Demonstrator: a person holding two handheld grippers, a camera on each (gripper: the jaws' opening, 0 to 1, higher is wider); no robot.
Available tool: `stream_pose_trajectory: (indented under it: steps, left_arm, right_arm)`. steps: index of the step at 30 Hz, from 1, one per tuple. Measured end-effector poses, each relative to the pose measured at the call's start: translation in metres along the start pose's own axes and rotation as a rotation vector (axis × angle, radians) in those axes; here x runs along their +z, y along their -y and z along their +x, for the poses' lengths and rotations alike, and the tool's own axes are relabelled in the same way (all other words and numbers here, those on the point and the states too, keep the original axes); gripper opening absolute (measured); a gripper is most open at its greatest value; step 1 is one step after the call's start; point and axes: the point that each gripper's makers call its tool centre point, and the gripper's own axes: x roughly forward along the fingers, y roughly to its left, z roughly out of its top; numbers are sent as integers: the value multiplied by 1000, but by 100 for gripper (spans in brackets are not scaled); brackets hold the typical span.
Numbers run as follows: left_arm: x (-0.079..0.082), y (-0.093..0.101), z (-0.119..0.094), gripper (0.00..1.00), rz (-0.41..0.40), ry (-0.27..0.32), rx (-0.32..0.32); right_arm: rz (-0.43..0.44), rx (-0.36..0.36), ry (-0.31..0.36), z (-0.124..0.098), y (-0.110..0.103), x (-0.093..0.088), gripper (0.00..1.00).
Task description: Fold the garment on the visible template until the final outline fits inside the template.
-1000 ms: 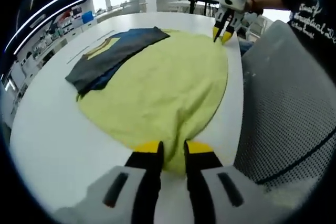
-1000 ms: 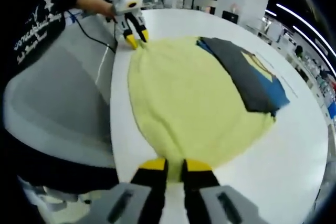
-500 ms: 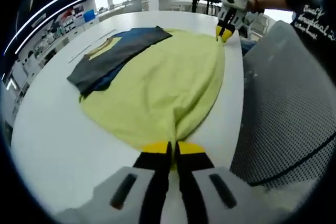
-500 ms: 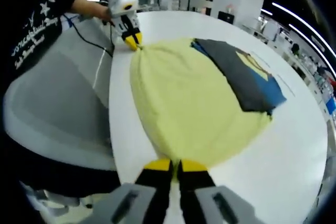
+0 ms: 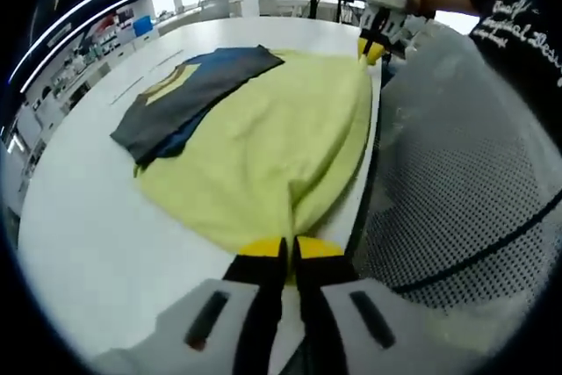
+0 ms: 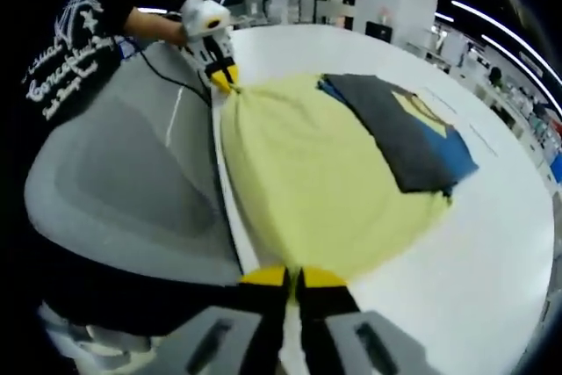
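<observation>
Garment (image 5: 272,142), yellow, lies spread on a white counter (image 5: 79,217), its long axis running between 2 grippers. The left gripper (image 5: 286,252) has its jaws closed on one near-edge corner; the right gripper (image 6: 293,280) pinches the other. A dark grey, blue and yellow folded piece (image 5: 189,94) rests on the far side. White script on the person's black sleeve (image 6: 61,68) is not legible.

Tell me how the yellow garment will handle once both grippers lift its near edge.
Likely floppy: the yellow garment puckers where the left gripper and right gripper pinch it. Probably light, so it should sag between them and drag across the table.
</observation>
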Motion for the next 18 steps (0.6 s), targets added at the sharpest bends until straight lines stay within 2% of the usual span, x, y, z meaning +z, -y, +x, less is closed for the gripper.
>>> stream_pose_trajectory:
  steps: [4,7,12,18]
  left_arm:
    - [1,7,-8,1,-21,16,-8]
    - [1,11,-15,1,3,18,8]
    - [2,15,-21,1,-19,34,15]
    - [3,22,-26,1,-24,17,5]
  right_arm:
    - [22,1,2,-5,-8,-1,0]
    - [43,-3,20,-8,-13,-1,0]
    - [103,-18,41,-14,-19,-1,0]
    - [126,-21,48,-19,-25,0,0]
